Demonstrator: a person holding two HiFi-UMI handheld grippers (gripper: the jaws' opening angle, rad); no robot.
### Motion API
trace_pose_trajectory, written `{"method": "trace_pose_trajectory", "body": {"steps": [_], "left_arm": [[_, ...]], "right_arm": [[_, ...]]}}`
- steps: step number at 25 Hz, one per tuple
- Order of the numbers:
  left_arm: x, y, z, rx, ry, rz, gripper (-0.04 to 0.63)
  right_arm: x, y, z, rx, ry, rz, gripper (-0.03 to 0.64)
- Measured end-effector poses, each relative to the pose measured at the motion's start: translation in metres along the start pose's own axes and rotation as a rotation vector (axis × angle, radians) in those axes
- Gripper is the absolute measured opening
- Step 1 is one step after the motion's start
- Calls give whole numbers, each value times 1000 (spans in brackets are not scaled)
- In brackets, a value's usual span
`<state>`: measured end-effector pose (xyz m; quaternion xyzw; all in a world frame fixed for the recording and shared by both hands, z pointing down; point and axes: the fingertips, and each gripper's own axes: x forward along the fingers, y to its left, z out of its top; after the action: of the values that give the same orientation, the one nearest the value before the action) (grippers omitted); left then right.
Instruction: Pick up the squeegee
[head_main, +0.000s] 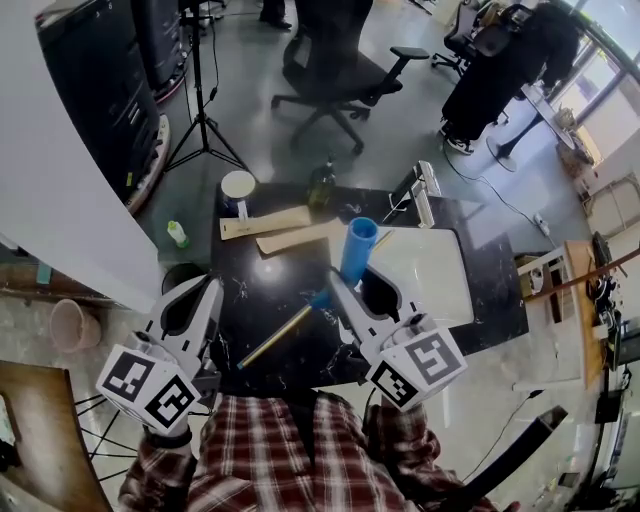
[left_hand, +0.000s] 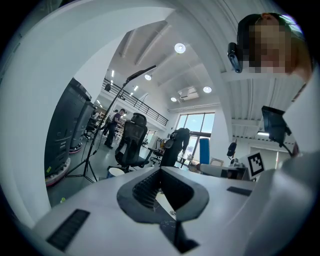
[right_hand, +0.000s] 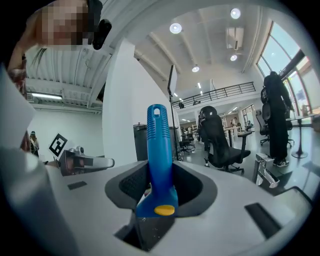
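The squeegee has a blue ribbed handle (head_main: 358, 250) and a long brass-coloured blade bar (head_main: 275, 338). My right gripper (head_main: 338, 287) is shut on the handle near its blade end, and the squeegee is lifted off the black table (head_main: 262, 290). The handle sticks out past the fingertips while the bar slants back toward my left gripper. In the right gripper view the handle (right_hand: 159, 145) stands upright between the jaws of the right gripper (right_hand: 160, 176), a yellow button at its base. My left gripper (head_main: 213, 287) hovers at the table's near left; in its own view the left gripper (left_hand: 160, 171) has its jaws together, nothing in them.
Wooden boards (head_main: 265, 222), a white cup (head_main: 238, 185) and a dark bottle (head_main: 322, 185) lie at the table's far edge. A white sheet (head_main: 430, 272) covers its right part. Beyond stand an office chair (head_main: 335, 80), a tripod (head_main: 205, 120) and a person (head_main: 500, 70).
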<state>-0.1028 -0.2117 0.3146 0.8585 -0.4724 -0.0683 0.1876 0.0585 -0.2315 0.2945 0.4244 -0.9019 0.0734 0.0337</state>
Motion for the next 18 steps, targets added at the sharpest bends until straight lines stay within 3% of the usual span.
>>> {"method": "trace_pose_trajectory", "body": {"steps": [18], "left_arm": [[-3,-2,1,4,-3,4,11]], "right_arm": [[8,9,1,-19,-1,28,147]]}}
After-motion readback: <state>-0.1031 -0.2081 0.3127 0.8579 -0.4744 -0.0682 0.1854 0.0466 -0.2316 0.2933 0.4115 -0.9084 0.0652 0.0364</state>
